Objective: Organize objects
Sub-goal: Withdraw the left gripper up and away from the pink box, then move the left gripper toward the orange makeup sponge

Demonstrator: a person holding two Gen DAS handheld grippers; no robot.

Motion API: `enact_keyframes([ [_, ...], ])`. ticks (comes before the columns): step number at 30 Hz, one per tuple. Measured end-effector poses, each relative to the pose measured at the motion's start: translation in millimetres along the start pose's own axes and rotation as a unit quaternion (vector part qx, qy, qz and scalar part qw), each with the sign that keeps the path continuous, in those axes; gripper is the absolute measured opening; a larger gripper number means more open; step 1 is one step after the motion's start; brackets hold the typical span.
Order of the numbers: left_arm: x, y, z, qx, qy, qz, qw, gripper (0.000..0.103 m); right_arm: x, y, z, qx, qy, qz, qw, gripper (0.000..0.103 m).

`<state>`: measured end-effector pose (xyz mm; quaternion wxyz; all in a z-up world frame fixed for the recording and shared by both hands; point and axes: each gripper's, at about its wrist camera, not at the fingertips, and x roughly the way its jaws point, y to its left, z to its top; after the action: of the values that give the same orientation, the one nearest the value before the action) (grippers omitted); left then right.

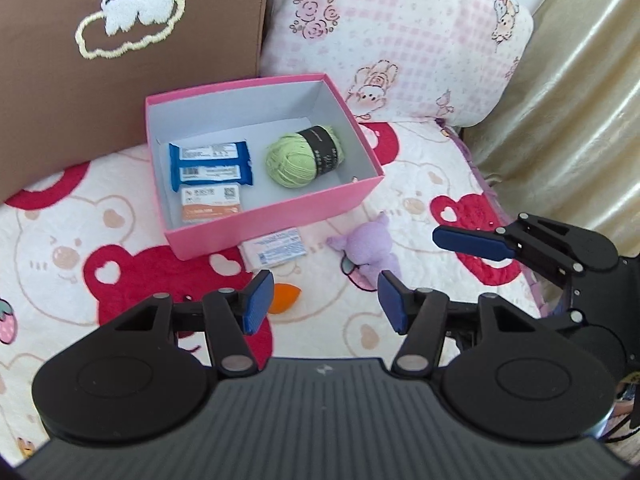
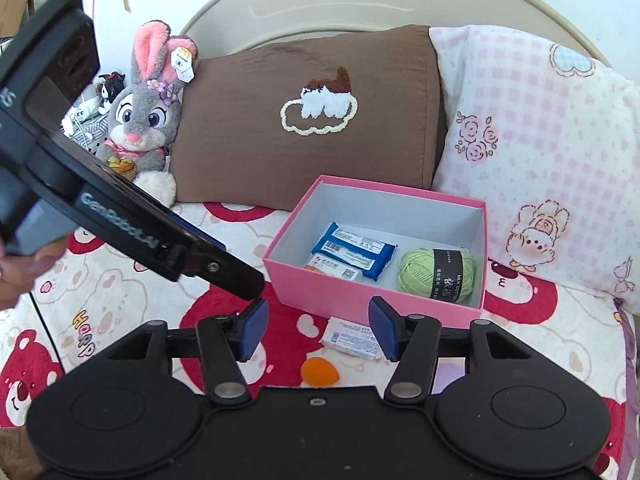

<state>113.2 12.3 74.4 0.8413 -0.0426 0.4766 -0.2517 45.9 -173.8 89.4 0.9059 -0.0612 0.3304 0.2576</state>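
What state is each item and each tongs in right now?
Box: open, no lid.
Yarn: in box, on its side.
Blue packets: in box, flat.
Orange packet: in box, flat.
White packet: on blanket, outside box.
Purple plush: on blanket, outside box.
Orange sponge: on blanket, outside box.
Left tongs: open, empty.
Right tongs: open, empty.
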Motion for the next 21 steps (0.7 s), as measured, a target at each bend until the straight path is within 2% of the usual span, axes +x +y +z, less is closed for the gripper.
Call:
enact_keyframes([
  [9,8,7,-21,-0.007,-0.011,-0.008,0.9999,0.061,0,14,-19,-0.002,0.001,0.012,1.0,0.07],
  [12,10,12,-27,-0.014,-0.018,-0.006,0.9997,0.065,5,18,-29,-0.002,0.002,0.012,1.0,0.072],
  [14,13,15,-31,-0.016,-0.021,0.002,0.9997,0.072,9,21,-36,-0.003,0.007,0.012,1.0,0.073],
  [16,19,19,-34,-0.023,-0.015,0.007,0.9996,0.076,13,23,-42,-0.006,0.012,0.014,1.0,0.077],
  [21,43,32,-47,-0.045,0.014,0.012,0.9988,0.077,26,23,-54,-0.014,0.018,0.01,1.0,0.085],
])
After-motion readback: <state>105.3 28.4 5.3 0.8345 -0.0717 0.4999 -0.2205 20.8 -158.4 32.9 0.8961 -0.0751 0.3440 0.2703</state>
